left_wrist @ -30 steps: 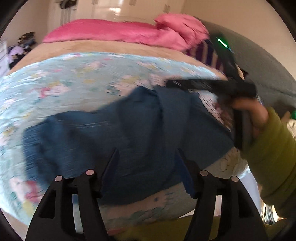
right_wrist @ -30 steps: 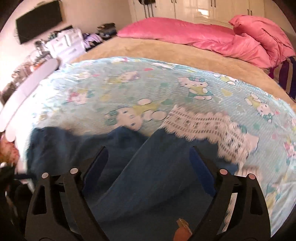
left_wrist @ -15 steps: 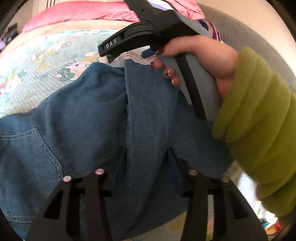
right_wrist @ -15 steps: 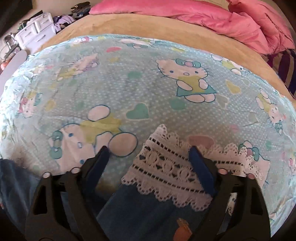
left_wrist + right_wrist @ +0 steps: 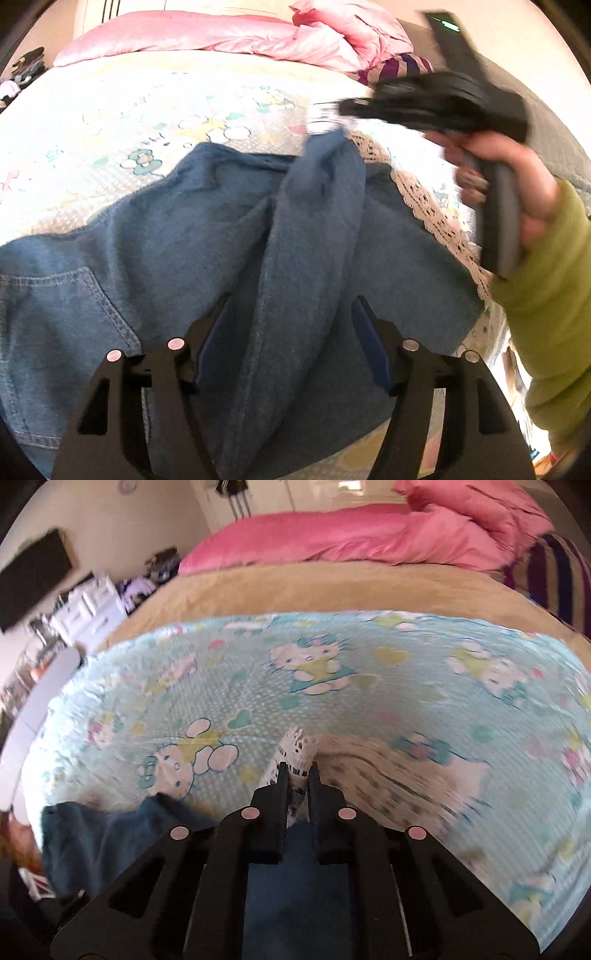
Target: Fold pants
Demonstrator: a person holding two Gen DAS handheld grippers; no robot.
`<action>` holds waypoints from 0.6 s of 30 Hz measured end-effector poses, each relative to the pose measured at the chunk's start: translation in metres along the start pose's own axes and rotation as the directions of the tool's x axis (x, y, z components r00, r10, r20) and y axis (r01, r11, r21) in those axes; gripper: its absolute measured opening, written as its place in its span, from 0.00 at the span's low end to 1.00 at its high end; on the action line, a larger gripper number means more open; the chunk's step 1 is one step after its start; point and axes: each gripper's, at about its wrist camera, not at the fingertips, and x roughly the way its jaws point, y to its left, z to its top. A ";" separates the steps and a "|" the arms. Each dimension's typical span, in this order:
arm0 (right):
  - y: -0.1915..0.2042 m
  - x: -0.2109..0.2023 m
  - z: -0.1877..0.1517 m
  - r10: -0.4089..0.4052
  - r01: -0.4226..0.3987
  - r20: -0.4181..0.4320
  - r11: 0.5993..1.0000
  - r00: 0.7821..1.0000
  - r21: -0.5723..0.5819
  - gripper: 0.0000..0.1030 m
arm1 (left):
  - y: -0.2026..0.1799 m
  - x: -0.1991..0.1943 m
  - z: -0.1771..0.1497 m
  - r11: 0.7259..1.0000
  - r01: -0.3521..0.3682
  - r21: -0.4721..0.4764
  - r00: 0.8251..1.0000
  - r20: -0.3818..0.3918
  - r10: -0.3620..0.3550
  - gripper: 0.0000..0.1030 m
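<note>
Through the left wrist camera I see my left gripper [image 5: 291, 343] with its jaws opening, apart on either side of a raised fold of the blue denim pants [image 5: 207, 258] spread on the cartoon-print sheet [image 5: 110, 122], pads not pressing it, while the right gripper [image 5: 347, 107] (blurred, held by a hand [image 5: 517, 184] in a green sleeve [image 5: 554, 295]) lifts one leg end. Through the right wrist camera my right gripper [image 5: 295, 771] is clamped tight on the white lace hem [image 5: 295, 753] of the pants [image 5: 103, 842], above the sheet [image 5: 369, 672].

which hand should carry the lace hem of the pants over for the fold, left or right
Right. The right claw is already shut on the lace hem, while the left claw is opening, astride a ridge of the pants, gripping nothing.
</note>
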 end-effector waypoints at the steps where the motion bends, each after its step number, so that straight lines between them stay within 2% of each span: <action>1: -0.007 -0.013 -0.005 -0.002 0.002 0.015 1.000 1.000 0.011 0.05 | 0.003 0.000 0.001 1.000 -0.008 0.005 1.000 0.007 0.008 0.62; 3: -0.016 -0.033 -0.011 -0.004 0.003 0.035 1.000 0.999 0.031 0.05 | 0.001 -0.001 0.001 1.000 -0.014 0.018 1.000 0.016 0.013 0.58; 4: -0.019 -0.042 -0.015 -0.005 0.003 0.045 0.999 0.999 0.043 0.05 | 0.000 -0.002 0.001 0.999 -0.018 0.029 1.000 0.019 0.017 0.39; 5: -0.024 -0.052 -0.021 -0.006 0.003 0.056 0.998 0.998 0.057 0.05 | 0.000 -0.004 0.001 0.999 -0.016 0.038 1.000 0.018 0.016 0.09; 6: -0.029 -0.063 -0.027 -0.007 0.003 0.065 0.997 0.998 0.073 0.05 | -0.002 -0.006 0.003 0.999 -0.012 0.046 1.000 0.016 0.012 0.03; 13: -0.047 -0.123 -0.085 0.003 -0.015 0.072 0.987 0.997 0.158 0.05 | -0.012 -0.039 -0.004 0.988 0.017 0.152 0.996 0.085 -0.030 0.02; 18: -0.051 -0.135 -0.136 -0.013 0.010 0.012 0.976 1.000 0.217 0.05 | -0.026 -0.040 -0.020 0.972 0.010 0.236 0.998 0.057 -0.024 0.02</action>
